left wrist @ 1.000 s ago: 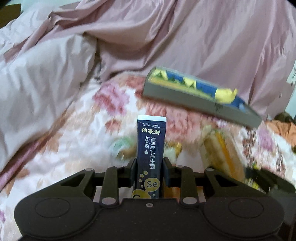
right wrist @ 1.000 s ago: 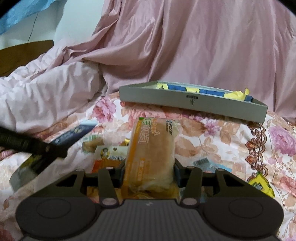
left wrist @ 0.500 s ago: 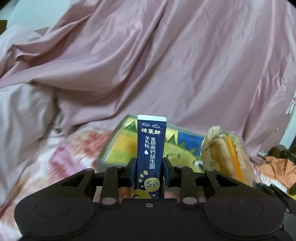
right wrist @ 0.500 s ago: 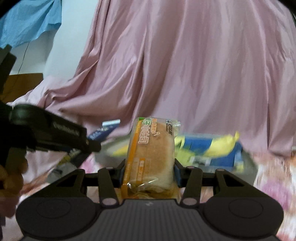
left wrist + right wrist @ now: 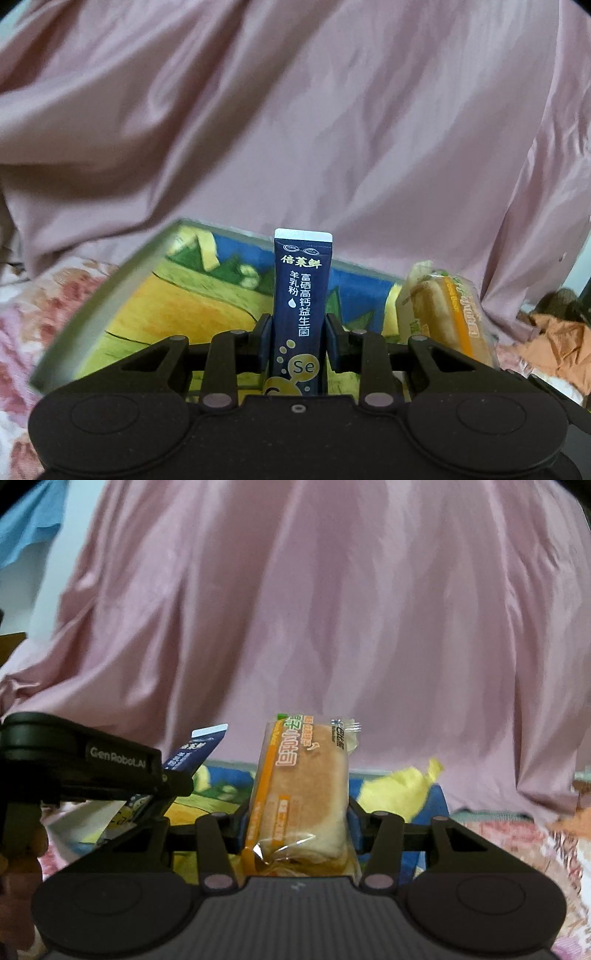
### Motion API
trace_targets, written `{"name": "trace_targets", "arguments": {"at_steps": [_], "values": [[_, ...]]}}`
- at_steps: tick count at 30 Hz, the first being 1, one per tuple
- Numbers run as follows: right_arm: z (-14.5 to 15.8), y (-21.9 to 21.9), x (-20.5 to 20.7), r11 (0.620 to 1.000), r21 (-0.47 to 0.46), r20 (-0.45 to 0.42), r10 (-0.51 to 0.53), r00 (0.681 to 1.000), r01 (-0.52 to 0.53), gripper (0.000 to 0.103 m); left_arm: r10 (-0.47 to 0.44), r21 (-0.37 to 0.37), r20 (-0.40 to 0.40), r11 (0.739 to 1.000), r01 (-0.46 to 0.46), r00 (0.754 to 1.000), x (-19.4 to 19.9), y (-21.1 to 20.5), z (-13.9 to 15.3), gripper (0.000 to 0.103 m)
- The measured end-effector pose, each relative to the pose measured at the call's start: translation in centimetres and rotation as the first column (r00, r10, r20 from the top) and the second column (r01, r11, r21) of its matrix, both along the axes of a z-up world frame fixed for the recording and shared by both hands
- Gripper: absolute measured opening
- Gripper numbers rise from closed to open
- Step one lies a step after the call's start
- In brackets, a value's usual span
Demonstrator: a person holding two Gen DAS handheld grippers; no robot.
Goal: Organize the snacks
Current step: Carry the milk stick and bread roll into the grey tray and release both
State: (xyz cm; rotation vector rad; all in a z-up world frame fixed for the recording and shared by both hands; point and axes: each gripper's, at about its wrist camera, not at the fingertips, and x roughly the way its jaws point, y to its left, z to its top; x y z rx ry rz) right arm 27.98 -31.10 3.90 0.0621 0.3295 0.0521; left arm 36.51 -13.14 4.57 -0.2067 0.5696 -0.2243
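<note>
My left gripper (image 5: 299,325) is shut on a slim dark-blue powder sachet (image 5: 302,291) that stands upright between its fingers. It hovers over a shallow grey box (image 5: 99,295) whose inside shows a yellow, green and blue picture. My right gripper (image 5: 299,812) is shut on a wrapped bread snack (image 5: 303,786) in clear and orange packaging. That snack also shows at the right of the left wrist view (image 5: 443,314). In the right wrist view the left gripper (image 5: 173,779) with the sachet (image 5: 195,753) comes in from the left, over the same box (image 5: 399,794).
A pink quilt (image 5: 295,110) rises behind the box and fills the background. Floral bedding (image 5: 37,295) lies under and beside the box. Orange cloth (image 5: 557,343) lies at the far right. A person's hand (image 5: 18,860) holds the left gripper.
Both grippers have travelled forward from the snack pile to above the grey box, each still holding its item. The box now looks much nearer and the loose snacks have left view.
</note>
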Motion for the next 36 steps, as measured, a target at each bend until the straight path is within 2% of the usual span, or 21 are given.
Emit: {"name": "trace_targets", "arguments": {"at_steps": [6,9,14,16,18,20,25,32,34,36], "values": [[-2.0,-1.6,2.1,0.999,0.035,-0.115,-0.005,0.993,0.010,0.053,-0.016,0.032,-0.066,0.999,0.018,0.998,1.2,-1.1,-2.3,0.032],[-2.6,-1.9,2.2,0.999,0.041,-0.122,0.001,0.993,0.004,0.053,-0.017,0.038,-0.067,0.999,0.020,0.998,1.3,-1.2,-3.0,0.032],[-2.6,-1.8,2.4,0.999,0.044,-0.122,0.002,0.993,0.003,0.055,-0.004,0.034,-0.066,0.999,0.007,0.998,1.3,-1.1,-2.6,0.037],[-2.4,-1.8,2.2,0.999,0.041,-0.110,0.000,0.994,0.005,0.059,0.007,0.024,-0.065,1.000,-0.006,0.998,1.1,-1.0,-1.9,0.045],[-2.2,-1.7,1.7,1.000,0.024,-0.087,-0.004,0.996,0.006,0.070,0.021,0.018,-0.052,1.000,-0.020,0.998,0.7,-0.7,-1.3,0.052],[-1.6,-1.8,1.0,1.000,0.013,-0.061,-0.004,0.998,0.004,0.077,0.026,0.013,-0.036,1.000,-0.026,0.999,0.2,-0.4,-0.7,0.057],[-0.2,-2.1,-1.2,1.000,-0.001,-0.004,0.006,1.000,-0.006,0.084,0.049,-0.007,-0.005,0.999,-0.049,0.999,-1.3,0.5,0.8,0.076],[1.6,-3.0,-4.9,1.000,-0.029,0.059,-0.007,0.998,0.008,0.096,0.066,-0.016,0.035,0.998,-0.066,0.997,-4.7,1.8,1.9,0.089],[2.0,-3.1,-5.9,0.999,-0.031,0.072,-0.013,0.997,0.015,0.099,0.068,-0.017,0.045,0.998,-0.067,0.997,-5.8,2.1,2.2,0.097],[2.4,-3.2,-7.0,0.999,-0.030,0.092,-0.020,0.996,0.023,0.102,0.077,-0.015,0.060,0.997,-0.076,0.995,-6.9,2.5,2.4,0.098]]}}
